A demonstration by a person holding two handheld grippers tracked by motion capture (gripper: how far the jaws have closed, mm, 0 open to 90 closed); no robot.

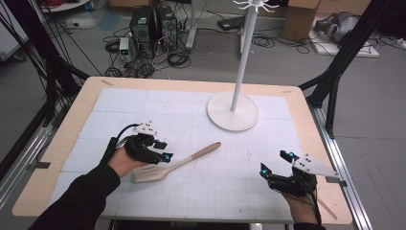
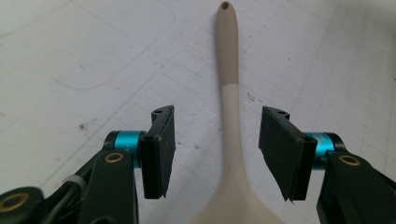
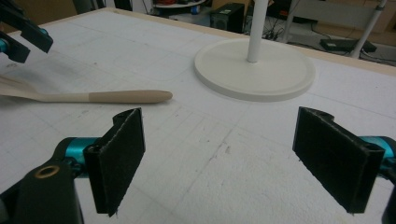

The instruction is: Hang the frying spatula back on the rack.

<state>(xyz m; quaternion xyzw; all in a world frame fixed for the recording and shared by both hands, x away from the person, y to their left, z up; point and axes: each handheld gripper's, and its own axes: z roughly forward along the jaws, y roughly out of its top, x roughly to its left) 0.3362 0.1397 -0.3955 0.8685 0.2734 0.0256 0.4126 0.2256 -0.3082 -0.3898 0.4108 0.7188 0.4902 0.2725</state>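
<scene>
A beige wooden spatula (image 1: pixel 174 164) lies flat on the white mat, blade toward the near left, handle pointing to the far right. My left gripper (image 1: pixel 163 149) hovers open over the neck of the spatula (image 2: pixel 229 140), which runs between its two pads without touching them. My right gripper (image 1: pixel 276 162) stands open at the near right of the table, apart from everything. From it, the spatula's handle (image 3: pixel 116 96) lies ahead to the left, and the left gripper's fingertips (image 3: pixel 28 35) show at the upper left.
A white stand with a round base (image 1: pixel 232 111) and a tall pole (image 1: pixel 243 52) rises at the table's far middle; its base (image 3: pixel 254 70) lies ahead of the right gripper. Computers, cables and boxes sit on the floor beyond the table.
</scene>
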